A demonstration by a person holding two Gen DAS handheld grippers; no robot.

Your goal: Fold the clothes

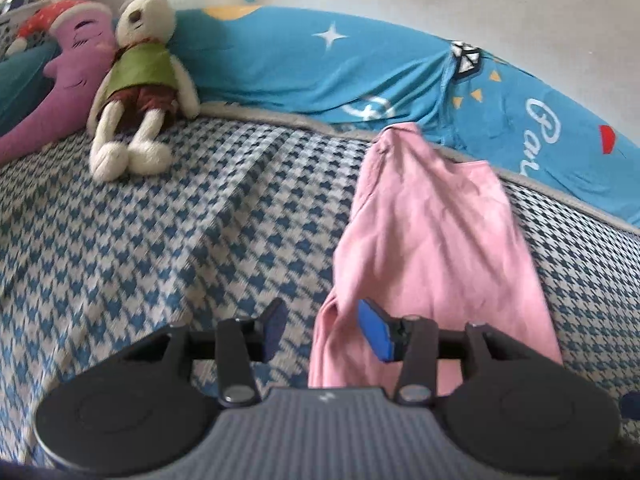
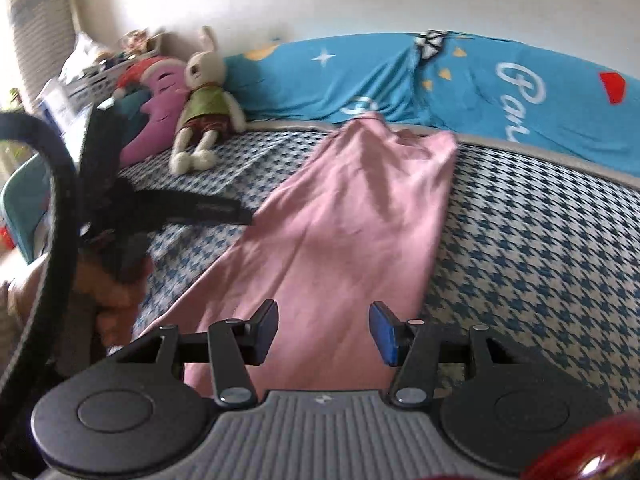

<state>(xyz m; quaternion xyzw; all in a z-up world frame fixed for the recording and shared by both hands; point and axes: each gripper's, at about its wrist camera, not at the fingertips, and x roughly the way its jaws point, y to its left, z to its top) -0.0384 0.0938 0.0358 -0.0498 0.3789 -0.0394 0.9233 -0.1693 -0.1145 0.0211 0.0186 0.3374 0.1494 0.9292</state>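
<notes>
Pink garment [image 1: 436,240]; blue-white houndstooth bedcover [image 1: 200,208]; turquoise blanket [image 1: 320,72].

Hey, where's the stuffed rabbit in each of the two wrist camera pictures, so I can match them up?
Left wrist: the rabbit sits at upper left, leaning on the blue quilt, beside the purple pillow.
Right wrist: the rabbit is smaller, upper left of centre, far beyond the pink garment.
Shared landmark: the white star on the blue quilt, just right of the rabbit in both.

Both wrist views sit low and close over the bed [image 1: 160,220], facing the wall; both share the pink garment [image 1: 432,220] and toy rabbit [image 1: 140,68].
</notes>
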